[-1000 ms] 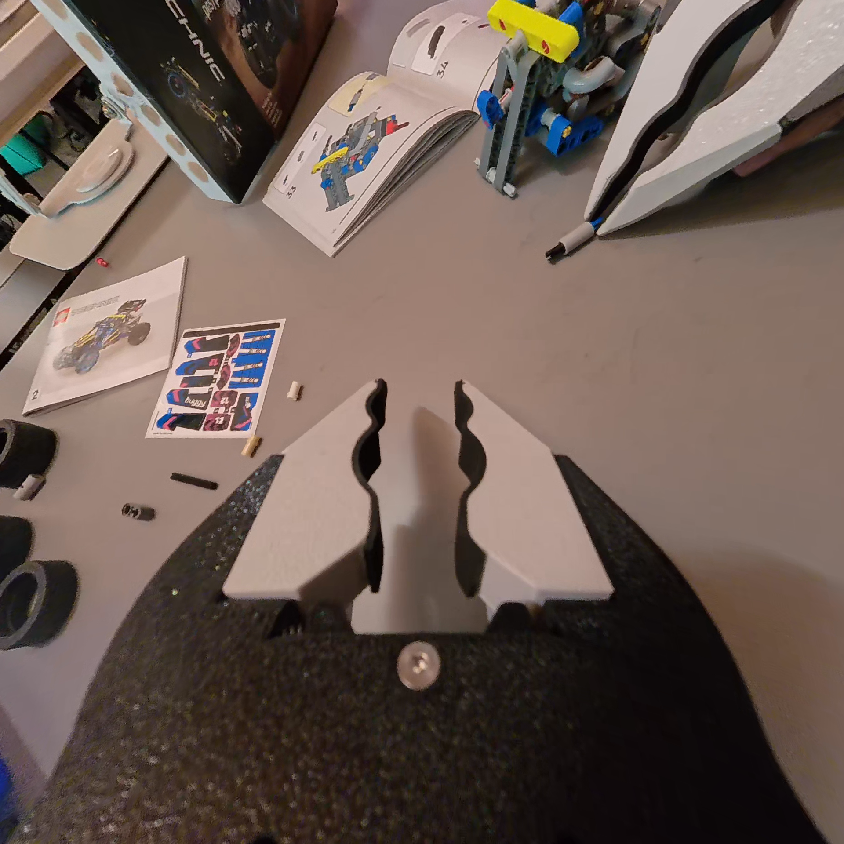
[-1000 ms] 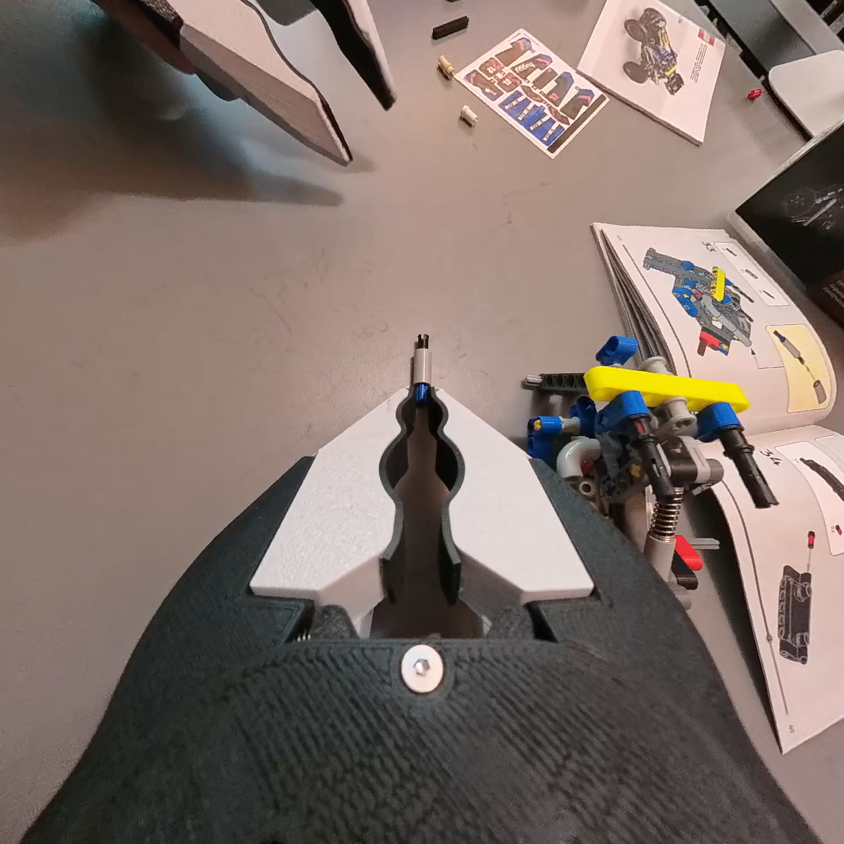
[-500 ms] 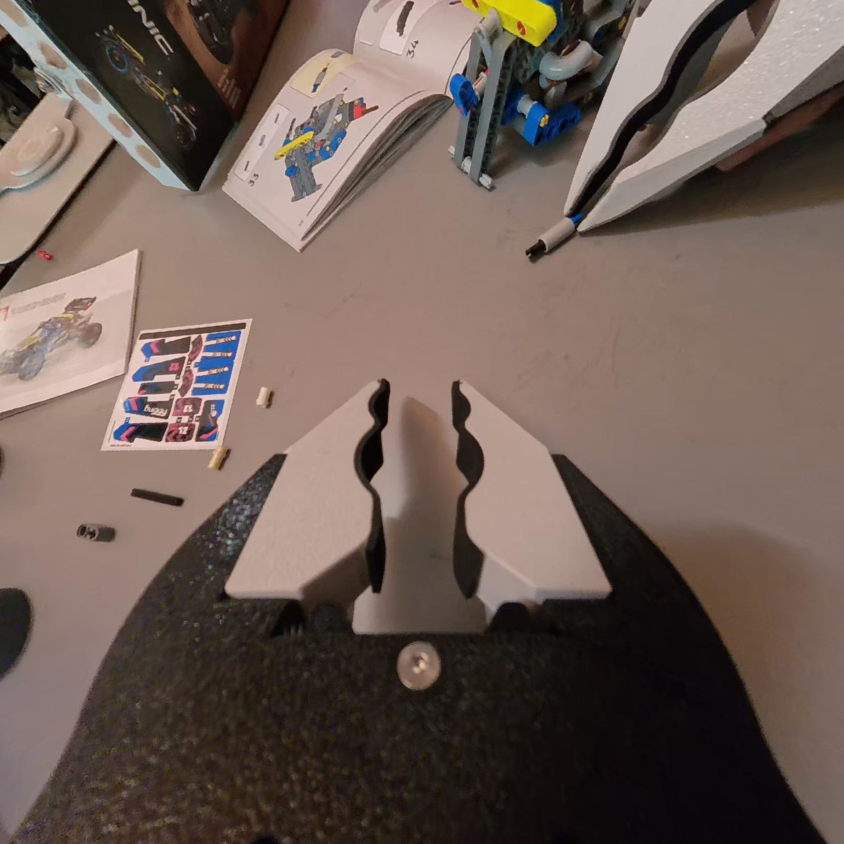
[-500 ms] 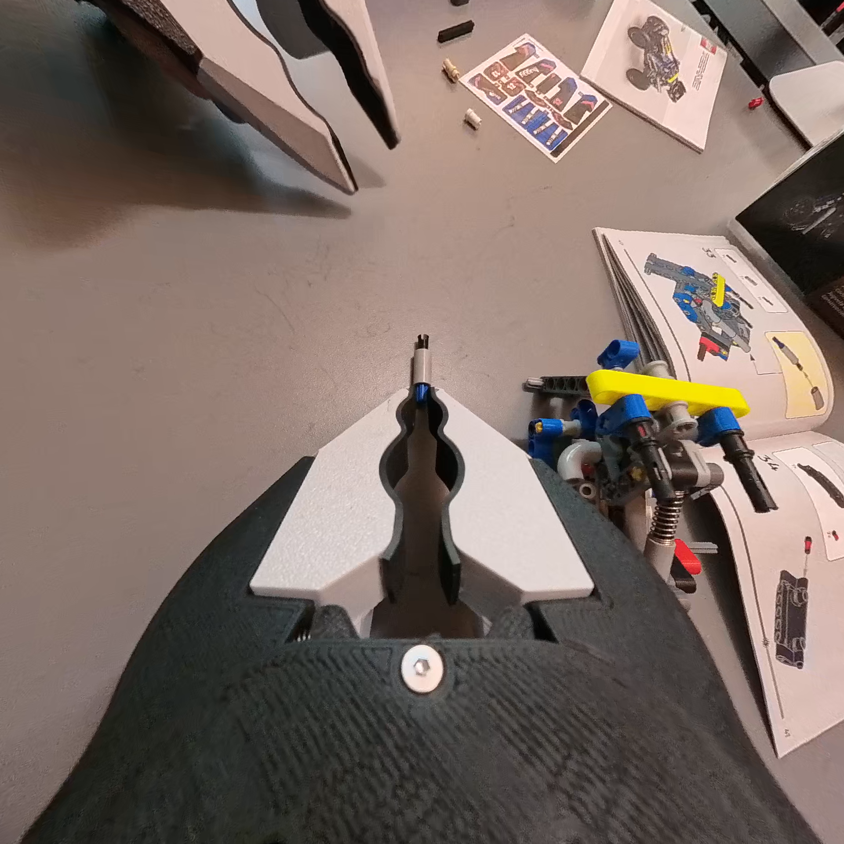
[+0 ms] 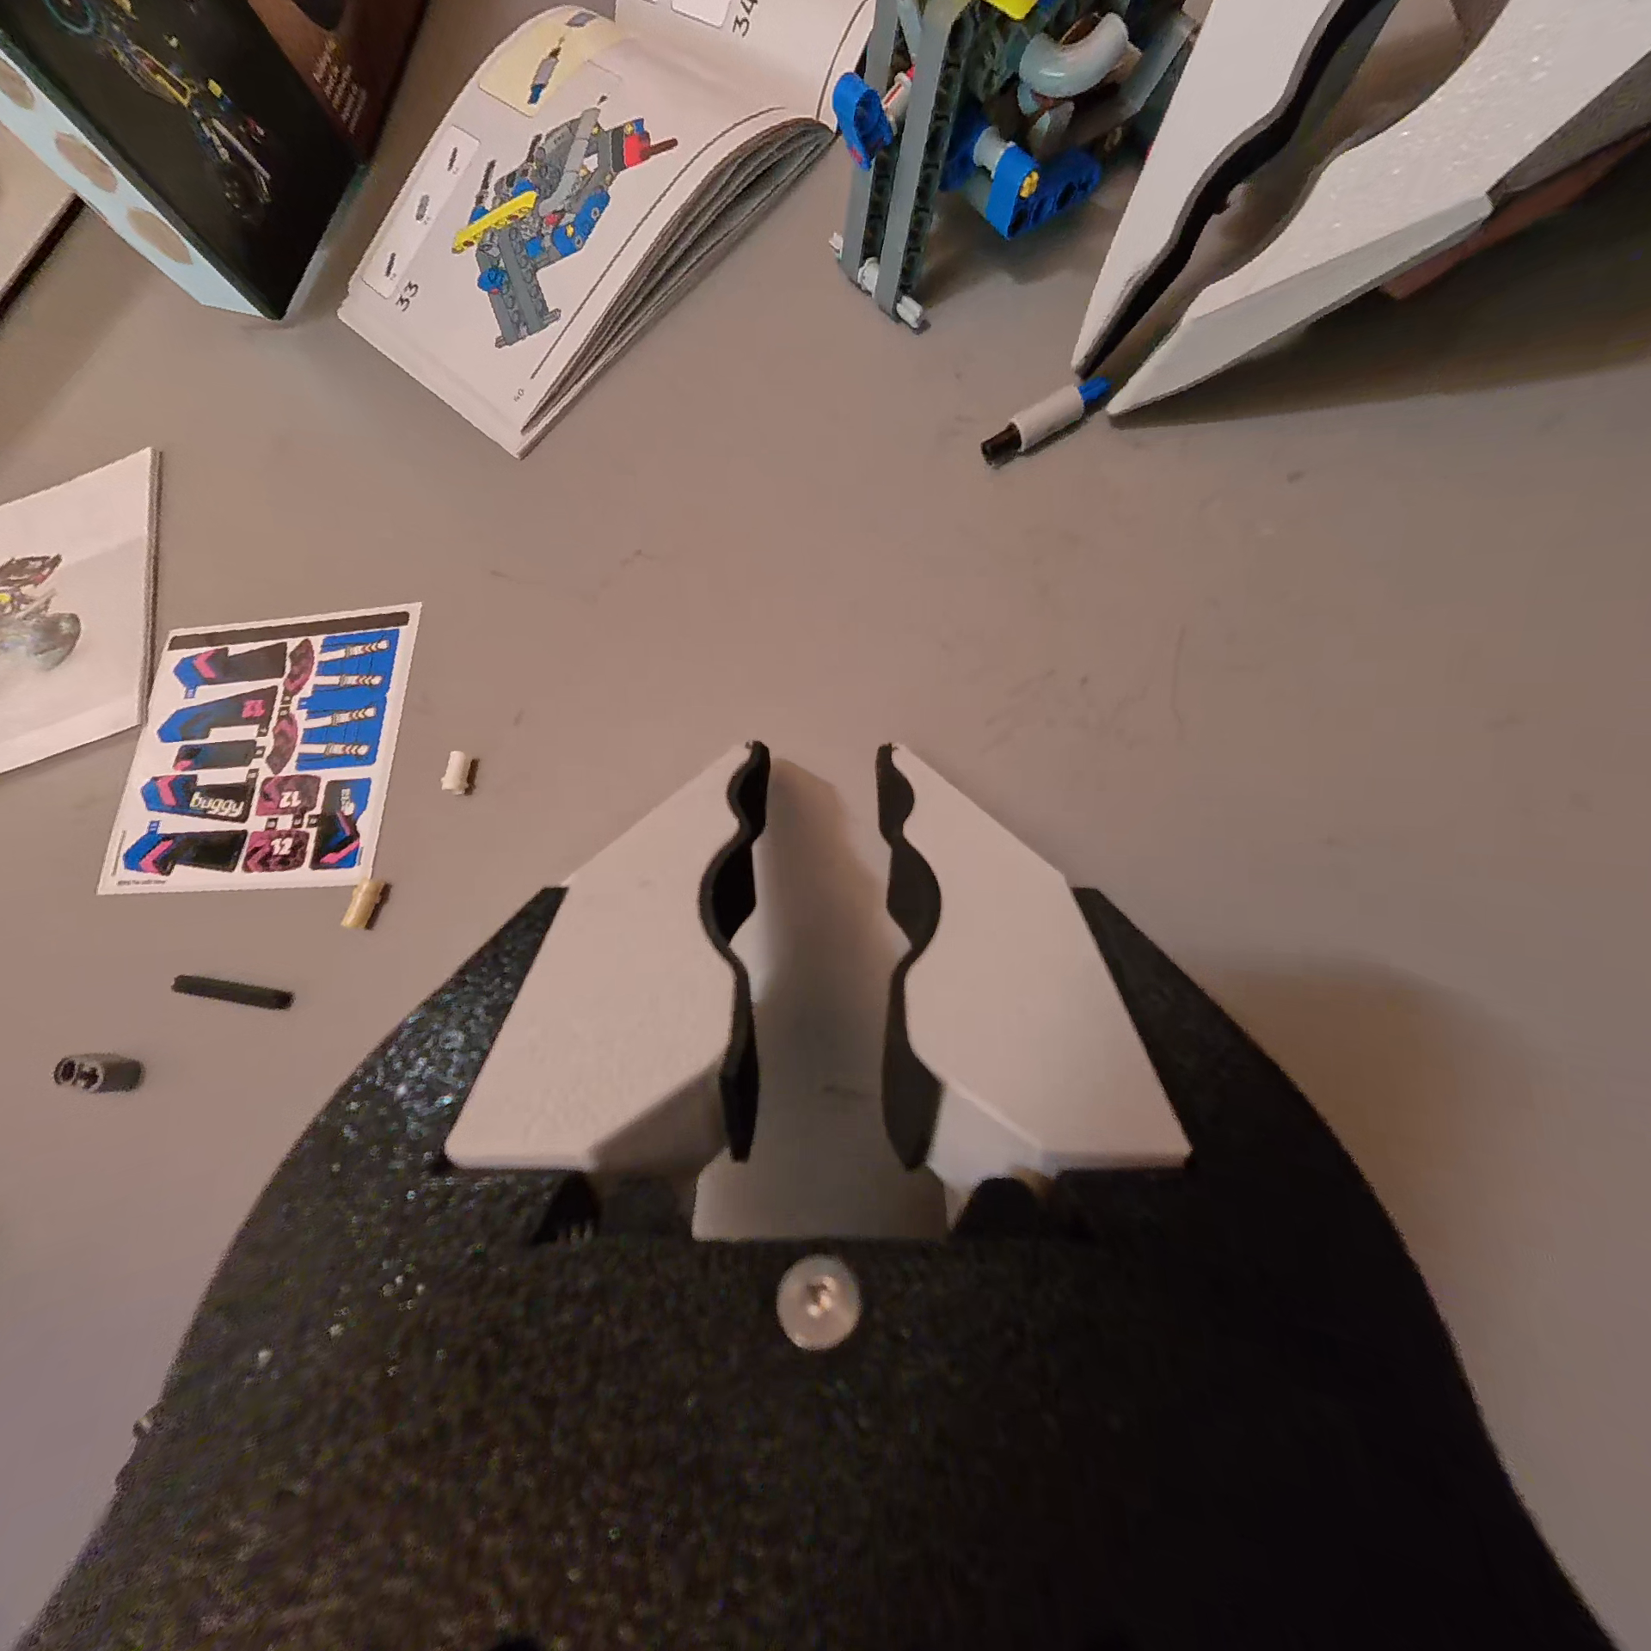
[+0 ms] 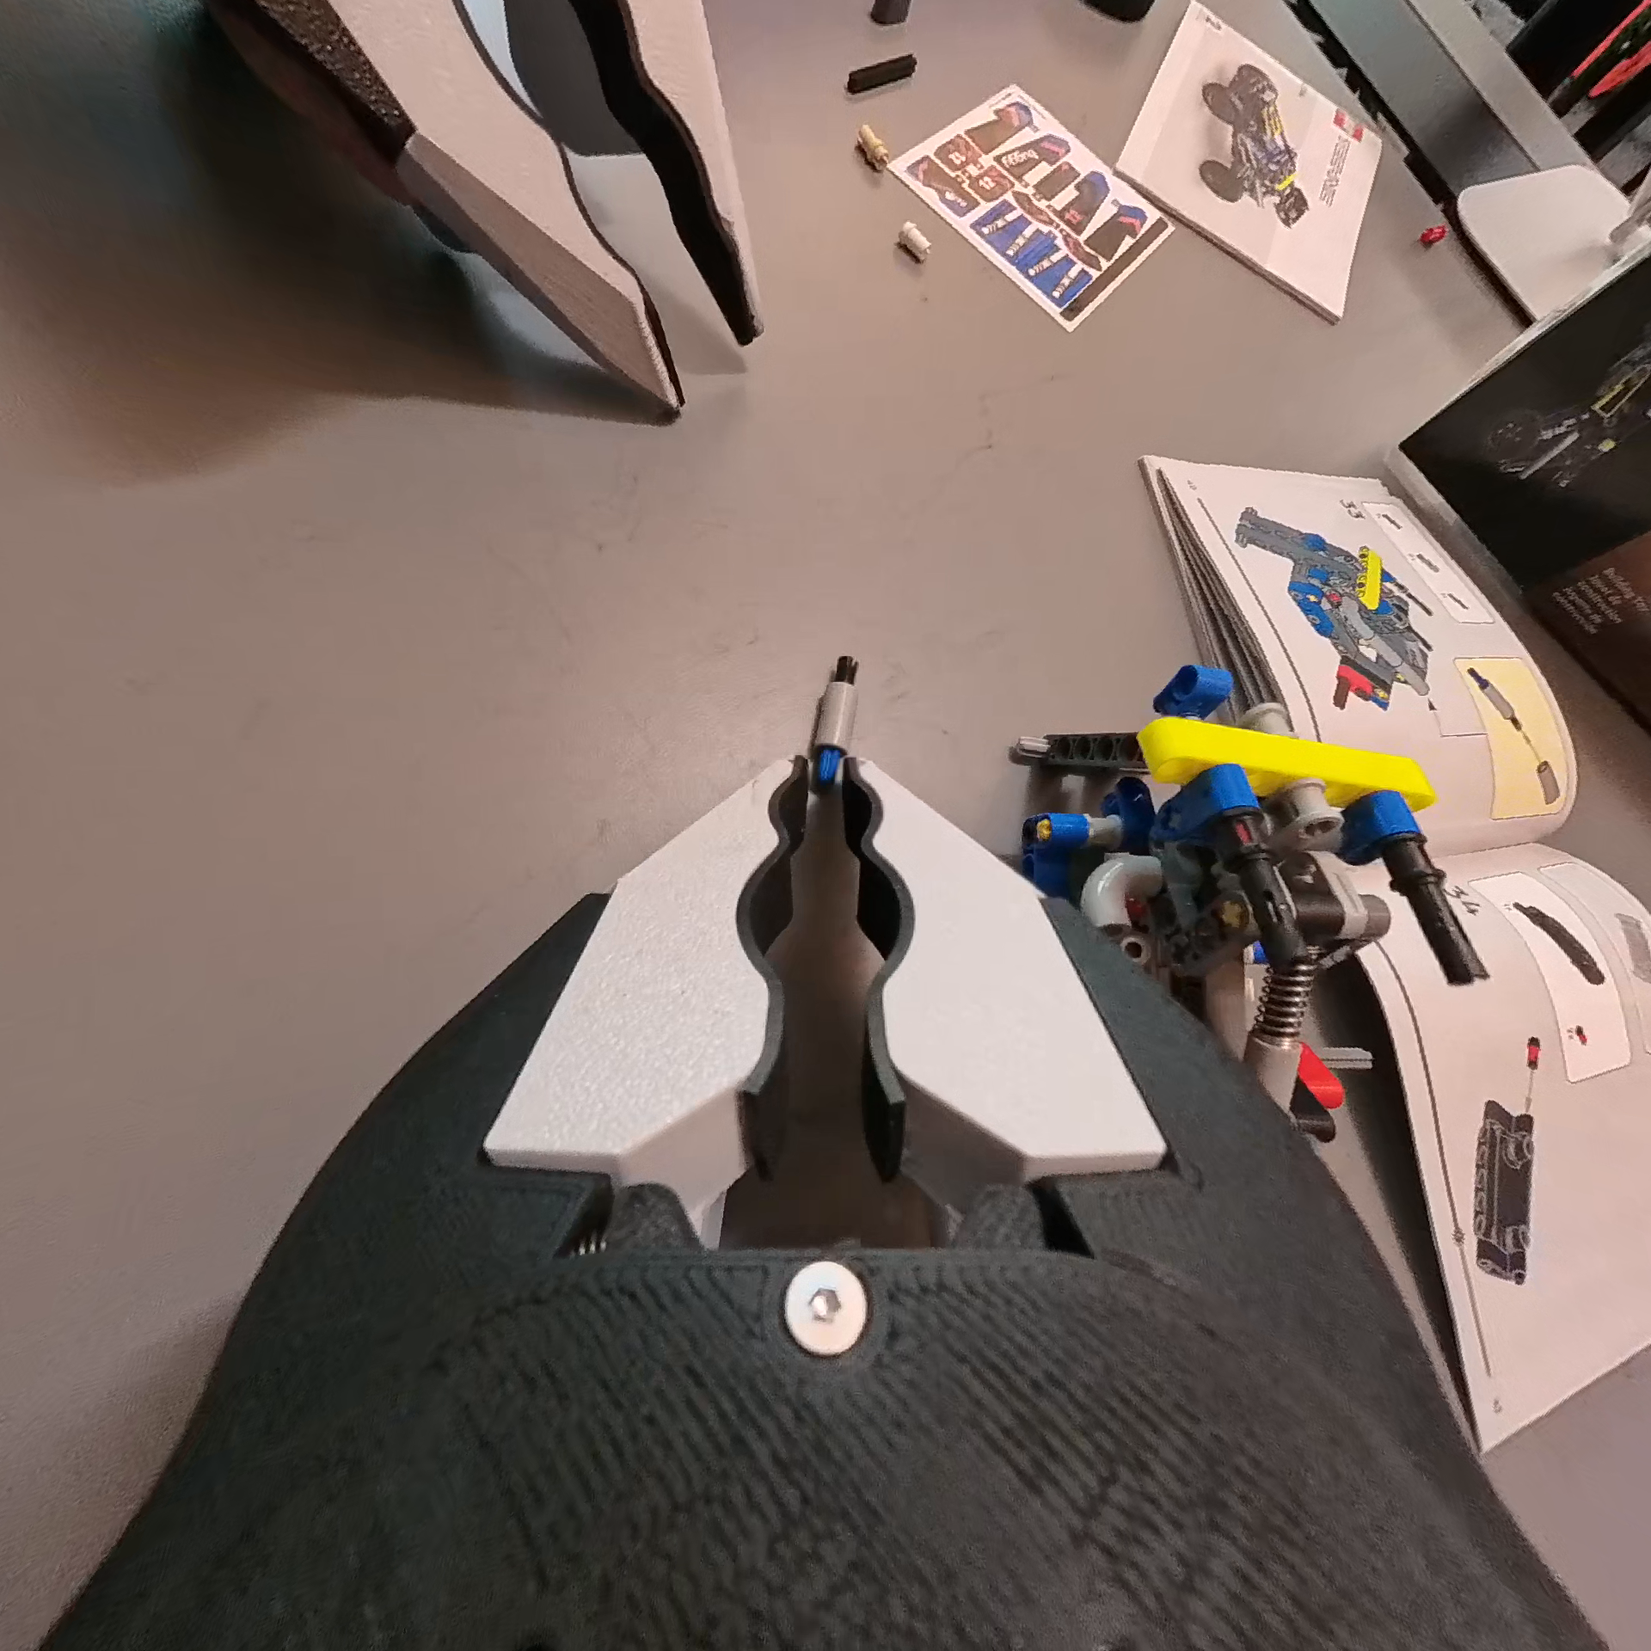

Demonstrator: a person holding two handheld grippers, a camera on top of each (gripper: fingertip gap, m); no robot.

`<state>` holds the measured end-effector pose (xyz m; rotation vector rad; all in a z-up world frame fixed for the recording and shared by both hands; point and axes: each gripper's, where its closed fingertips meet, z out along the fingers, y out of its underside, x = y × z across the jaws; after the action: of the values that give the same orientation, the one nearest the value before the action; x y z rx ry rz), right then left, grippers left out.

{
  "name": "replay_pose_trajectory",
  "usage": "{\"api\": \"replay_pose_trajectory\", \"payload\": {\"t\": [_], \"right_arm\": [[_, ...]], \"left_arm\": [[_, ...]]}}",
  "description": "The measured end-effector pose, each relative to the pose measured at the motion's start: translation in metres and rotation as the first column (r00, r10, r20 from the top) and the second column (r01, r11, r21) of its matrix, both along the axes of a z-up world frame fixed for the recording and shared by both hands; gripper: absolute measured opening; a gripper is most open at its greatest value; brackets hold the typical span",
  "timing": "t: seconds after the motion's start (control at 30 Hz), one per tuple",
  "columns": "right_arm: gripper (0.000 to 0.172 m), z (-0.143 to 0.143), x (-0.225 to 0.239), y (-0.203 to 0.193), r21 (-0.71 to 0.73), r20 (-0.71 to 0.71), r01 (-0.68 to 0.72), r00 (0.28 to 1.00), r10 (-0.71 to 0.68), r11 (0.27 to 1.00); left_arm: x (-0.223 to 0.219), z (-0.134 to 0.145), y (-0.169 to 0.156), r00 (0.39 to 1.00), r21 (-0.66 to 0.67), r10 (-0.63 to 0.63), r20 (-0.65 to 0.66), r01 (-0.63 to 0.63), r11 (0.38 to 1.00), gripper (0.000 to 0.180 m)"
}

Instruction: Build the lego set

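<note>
We saw the right gripper (image 6: 826, 775) with its jaws nearly together, clamped on the blue end of a small pin assembly (image 6: 835, 715), whose grey sleeve and black tip stuck out toward 12 o'clock over the grey table (image 6: 402, 625). The hold was only at the very fingertips, so in our judgement the pin could slip or swing out if it touched the table or was pushed from the side. The left gripper (image 5: 822, 759) had its jaws apart with nothing between them, above bare table. At its 10 o'clock lay a sticker sheet (image 5: 259, 750) with two pale small pins (image 5: 457, 773) beside it, and at its 9 o'clock a black axle (image 5: 232, 992). The partly built model (image 6: 1251, 858) stood at 3 o'clock of the right gripper, just beside it, near the open instruction booklet (image 6: 1429, 804); a careless turn could knock the model.
</note>
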<state>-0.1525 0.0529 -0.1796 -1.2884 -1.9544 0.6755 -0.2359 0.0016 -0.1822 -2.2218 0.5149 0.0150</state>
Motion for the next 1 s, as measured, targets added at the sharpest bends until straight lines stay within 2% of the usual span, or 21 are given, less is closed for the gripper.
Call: {"api": "replay_pose_trajectory", "payload": {"t": [0.73,0.87,1.0], "right_arm": [[0.002,-0.002,-0.006,-0.005,-0.034,0.019,-0.028,0.999,0.029,0.999],[0.002,-0.001,-0.006,-0.005,-0.027,0.015,-0.033,0.999,0.033,0.999],[0.002,-0.002,-0.006,-0.006,-0.031,0.017,-0.04,0.999,0.041,0.999]], "left_arm": [[0.001,-0.001,0.0,0.998,-0.026,-0.008,0.058,0.009,1.0,0.019],[-0.002,0.002,-0.002,0.999,0.009,0.042,0.009,-0.042,0.999,0.019],[-0.003,0.015,-0.014,0.997,0.079,0.069,0.02,-0.07,0.994,0.019]]}}
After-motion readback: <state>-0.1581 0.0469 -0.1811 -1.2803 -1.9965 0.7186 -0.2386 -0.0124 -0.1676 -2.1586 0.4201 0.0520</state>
